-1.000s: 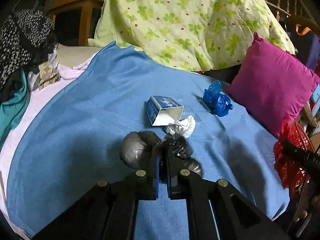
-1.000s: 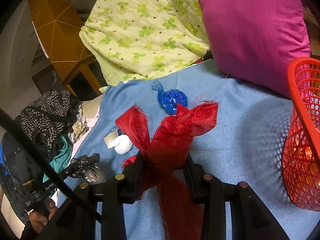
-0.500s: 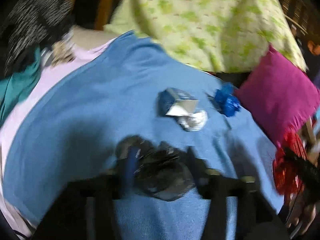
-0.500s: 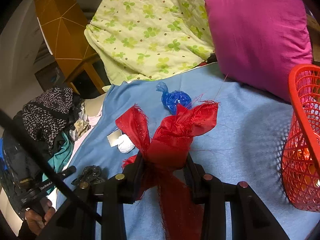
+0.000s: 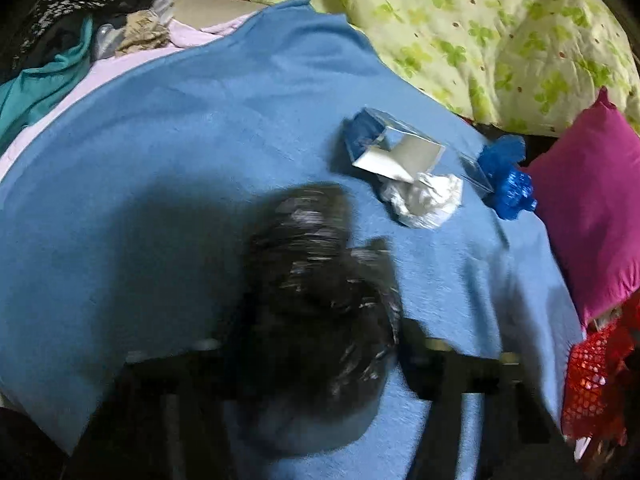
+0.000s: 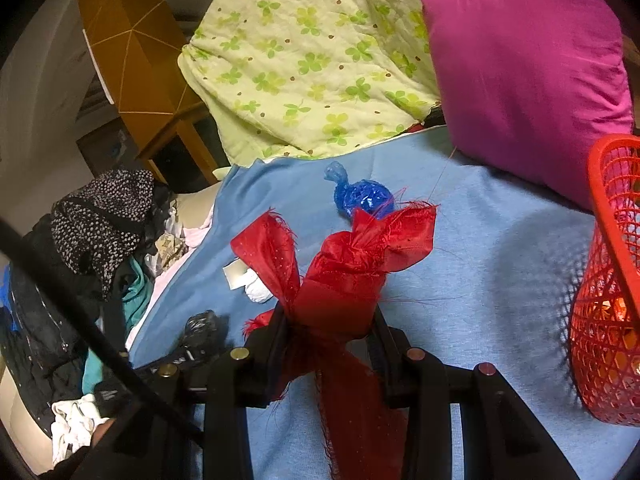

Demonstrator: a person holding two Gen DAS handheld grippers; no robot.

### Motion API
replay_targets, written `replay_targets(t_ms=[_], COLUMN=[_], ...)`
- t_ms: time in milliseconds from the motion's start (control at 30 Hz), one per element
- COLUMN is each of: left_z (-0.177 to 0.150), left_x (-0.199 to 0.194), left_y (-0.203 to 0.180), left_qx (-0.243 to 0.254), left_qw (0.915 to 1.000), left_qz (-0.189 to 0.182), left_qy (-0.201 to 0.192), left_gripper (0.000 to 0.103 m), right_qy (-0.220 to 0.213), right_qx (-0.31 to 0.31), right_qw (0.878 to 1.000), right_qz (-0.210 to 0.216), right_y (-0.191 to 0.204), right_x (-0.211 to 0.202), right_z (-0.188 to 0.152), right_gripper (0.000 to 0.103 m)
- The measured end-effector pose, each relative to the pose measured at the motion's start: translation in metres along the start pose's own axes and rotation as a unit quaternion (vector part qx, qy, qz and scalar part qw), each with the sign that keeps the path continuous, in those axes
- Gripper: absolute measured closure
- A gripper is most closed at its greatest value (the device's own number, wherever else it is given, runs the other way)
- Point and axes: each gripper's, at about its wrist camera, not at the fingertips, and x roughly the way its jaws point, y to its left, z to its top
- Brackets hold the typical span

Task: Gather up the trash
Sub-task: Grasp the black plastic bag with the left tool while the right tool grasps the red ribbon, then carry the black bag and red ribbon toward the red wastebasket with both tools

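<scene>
1. Bedding fills both views: a soft, napped blue blanket (image 5: 168, 168) covers the bed, with a quilted pale-green clover-print comforter (image 5: 500, 28) heaped at its far edge and a smooth magenta square cushion (image 6: 520, 68) beside that.
2. Left hand-held gripper (image 5: 320, 356): its jaws are closing, and a crinkled, glossy black plastic bag (image 5: 320, 300) lies between them on the blanket. The view is motion-blurred, so whether the pads already press on the bag cannot be told.
3. Beyond the black bag, well apart from the left hand-held gripper, lie an open blue-and-white cardboard carton (image 5: 388, 148), a crumpled white paper wad (image 5: 424, 200) touching the carton's open end, and a knotted, shiny blue plastic bag (image 5: 508, 180) just beside the cushion.
4. Right hand-held gripper (image 6: 332, 320): its jaws are clamped on a bunched strip of frayed, sheer red fabric (image 6: 348, 264). The fabric fans out above the jaws in two flaps and trails down between the gripper's arms.
5. A red plastic mesh basket (image 6: 608, 280), rigid and open-weave, stands on the blanket to the right of the right hand-held gripper, near but not touching it.
6. At the bed's left edge lies a pile of clothing, topped by a black garment with white dots (image 6: 100, 220).
</scene>
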Motion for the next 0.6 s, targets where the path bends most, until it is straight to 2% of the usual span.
replay_targets(t_ms=[67, 167, 333, 433, 567, 600], left_z=[0.001, 0.001, 0.003, 0.002, -0.003, -0.006], left_x=[-0.004, -0.019, -0.064, -0.1, -0.149, -0.163], left_y=[0.002, -0.003, -0.036, -0.062, -0.103, -0.118], left_qx=[-0.001, 0.014, 0.078, 0.12, 0.178, 0.2], left_qw=[0.9998, 0.9994, 0.9946, 0.9874, 0.972, 0.9656], left_qz=[-0.02, -0.023, -0.018, -0.023, -0.028, -0.028], left_qy=[0.0, -0.02, -0.066, -0.1, -0.151, -0.164], left_gripper=[0.064, 0.065, 0.065, 0.065, 0.065, 0.065], right_qy=[-0.003, -0.008, -0.025, -0.044, -0.084, -0.088], right_qx=[0.004, 0.006, 0.007, 0.001, 0.002, 0.006], right_qw=[1.0, 1.0, 1.0, 0.999, 0.996, 0.996], right_qz=[0.0, 0.001, 0.003, -0.004, -0.008, -0.006], right_y=[-0.004, -0.006, -0.006, -0.004, -0.004, -0.005], right_x=[-0.003, -0.007, -0.021, -0.039, -0.077, -0.084], right_z=[0.0, 0.001, 0.002, 0.001, 0.002, 0.001], right_gripper=[0.063, 0.063, 0.063, 0.063, 0.063, 0.063])
